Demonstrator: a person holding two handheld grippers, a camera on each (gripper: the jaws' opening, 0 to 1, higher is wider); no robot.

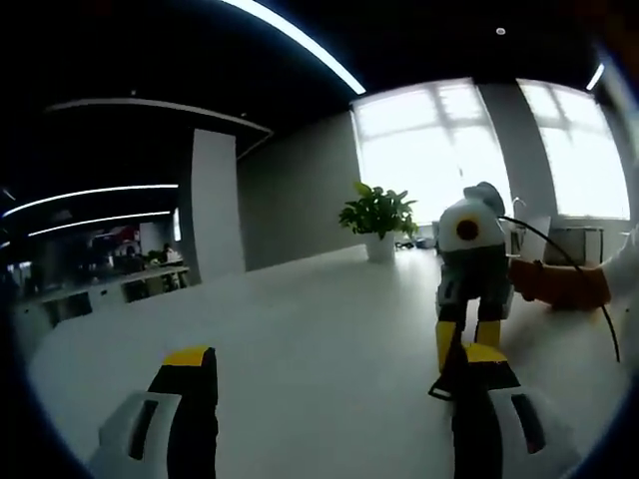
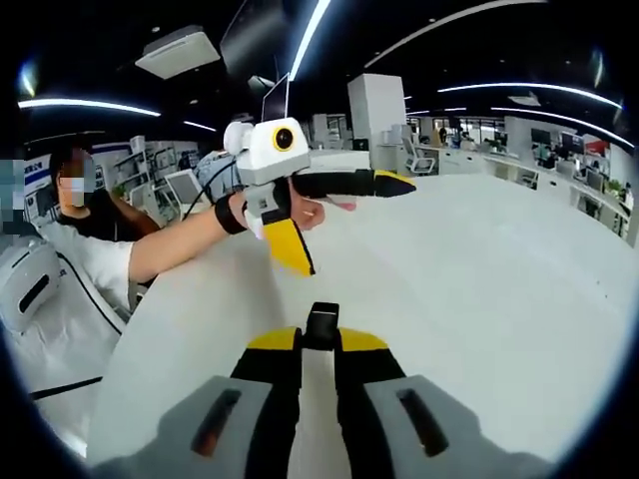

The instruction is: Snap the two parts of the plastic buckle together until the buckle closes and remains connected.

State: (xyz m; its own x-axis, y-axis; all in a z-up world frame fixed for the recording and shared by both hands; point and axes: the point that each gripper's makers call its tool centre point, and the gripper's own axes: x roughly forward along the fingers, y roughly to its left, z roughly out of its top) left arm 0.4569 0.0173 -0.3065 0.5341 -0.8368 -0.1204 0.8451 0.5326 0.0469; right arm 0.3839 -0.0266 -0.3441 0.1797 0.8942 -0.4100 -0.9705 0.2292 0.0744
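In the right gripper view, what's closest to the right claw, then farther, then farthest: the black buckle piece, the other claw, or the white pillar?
1. Black buckle piece, held in the right claw.
2. Left claw, above the table, jaws apart.
3. White pillar, far back in the office.

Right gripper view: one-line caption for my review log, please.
Right tool shut on a black buckle part above the white table, facing the open left tool.

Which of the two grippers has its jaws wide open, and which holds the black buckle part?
The left gripper is spread wide open. The right gripper is shut on the black buckle part.
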